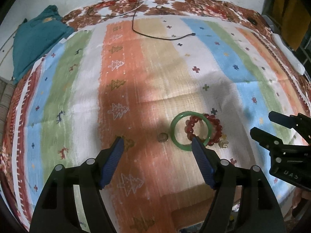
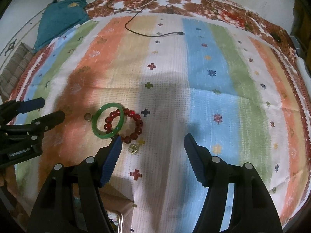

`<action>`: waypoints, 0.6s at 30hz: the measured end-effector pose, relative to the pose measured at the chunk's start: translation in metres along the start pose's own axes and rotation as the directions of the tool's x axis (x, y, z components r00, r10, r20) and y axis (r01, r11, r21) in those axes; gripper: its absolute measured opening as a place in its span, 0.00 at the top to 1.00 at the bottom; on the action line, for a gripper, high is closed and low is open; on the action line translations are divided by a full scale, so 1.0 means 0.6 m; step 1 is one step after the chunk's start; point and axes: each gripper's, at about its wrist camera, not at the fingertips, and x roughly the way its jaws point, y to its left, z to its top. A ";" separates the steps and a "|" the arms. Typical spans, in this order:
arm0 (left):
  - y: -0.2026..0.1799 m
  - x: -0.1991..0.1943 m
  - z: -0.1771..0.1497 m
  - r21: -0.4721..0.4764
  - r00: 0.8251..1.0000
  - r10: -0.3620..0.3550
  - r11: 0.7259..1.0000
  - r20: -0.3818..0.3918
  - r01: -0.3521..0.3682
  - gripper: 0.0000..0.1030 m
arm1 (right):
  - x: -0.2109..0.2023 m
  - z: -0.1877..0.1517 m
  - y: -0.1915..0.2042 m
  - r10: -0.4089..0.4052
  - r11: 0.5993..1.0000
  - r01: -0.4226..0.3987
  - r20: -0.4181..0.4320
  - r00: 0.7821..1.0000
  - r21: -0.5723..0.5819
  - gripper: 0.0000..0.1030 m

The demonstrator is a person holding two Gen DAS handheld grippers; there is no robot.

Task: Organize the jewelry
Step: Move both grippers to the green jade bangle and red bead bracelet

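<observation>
**Striped cloth, four small pieces, two spread claws**

Striped cloth (image 2: 204,73) in orange, tan, white, blue and green covers the surface, over a floral spread, with a teal garment (image 2: 60,19) bunched at the far left corner and a black cable (image 2: 151,35) trailing across the far end.

The jewelry sits in a tight cluster near the front. A green bangle (image 2: 108,123) lies flat, overlapping a red bead bracelet (image 2: 134,125) so that several beads show through its hole. A small dull ring (image 2: 87,116) lies just beside the bangle on its left, and a small clear, faceted piece (image 2: 133,148) lies just in front of the beads.

Both claws are released and hold nothing. The left claw (image 1: 157,145) hovers with its right finger over the bangle's near edge; the right claw (image 2: 152,141) hovers with its left finger just by the bangle and beads.

Risks, as I judge them: because bangle and bracelet overlap, lifting one will likely drag the other, or scatter the clear piece and ring. The bangle looks smooth and hard, so it may slip from the ribbed pads. With both claws near the same cluster, they could also knock each other.

Hard to make out: which of bangle and bracelet lies on top is unclear. At the bottom edge of both views a container with pale contents is cut off and half hidden by the fingers; likely the destination, though I cannot tell. The ring and clear piece are too blurred to identify.
</observation>
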 end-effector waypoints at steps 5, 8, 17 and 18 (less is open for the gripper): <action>0.001 0.013 0.010 0.011 1.000 0.003 1.000 -0.006 -0.003 0.30 | 0.013 0.008 0.003 0.007 1.000 -0.007 -0.013 1.000 -0.003 0.36; 0.002 0.026 0.014 0.017 1.000 0.004 1.000 -0.018 -0.004 0.30 | 0.021 0.012 0.004 0.006 1.000 -0.006 -0.022 1.000 -0.006 0.36; 0.002 0.073 0.024 0.050 0.998 -0.005 0.999 -0.064 0.008 0.30 | 0.053 0.023 0.000 0.001 1.000 -0.001 -0.061 0.998 -0.002 0.36; 0.001 0.077 0.025 0.055 0.998 -0.009 0.998 -0.068 0.012 0.30 | 0.059 0.024 -0.001 0.000 1.000 0.000 -0.069 0.998 -0.002 0.36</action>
